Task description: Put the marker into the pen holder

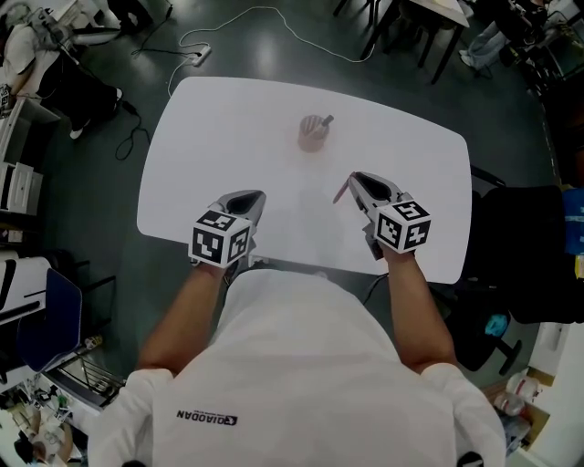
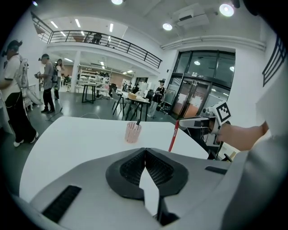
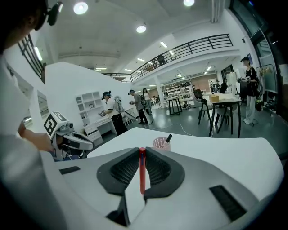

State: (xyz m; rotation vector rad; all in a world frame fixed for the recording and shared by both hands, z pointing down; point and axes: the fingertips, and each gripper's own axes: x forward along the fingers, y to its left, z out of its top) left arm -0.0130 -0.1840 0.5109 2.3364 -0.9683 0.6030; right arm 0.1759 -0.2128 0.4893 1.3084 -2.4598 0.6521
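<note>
Between my right fingers (image 3: 157, 170) the red marker (image 3: 142, 173) is pinched near one end: light, stiff, likely slick, wanting firm pressure. Ahead of them stands the pen holder (image 3: 160, 143); left fingers (image 2: 130, 168) meet, empty.

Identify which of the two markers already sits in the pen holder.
The dark marker, leaning in the pink holder. The red marker is clamped between the fingers of the right gripper, short of the holder.

Grey floor (image 1: 246, 50), railed mezzanine (image 2: 108, 42) — bright ceiling lights (image 3: 81, 7).
</note>
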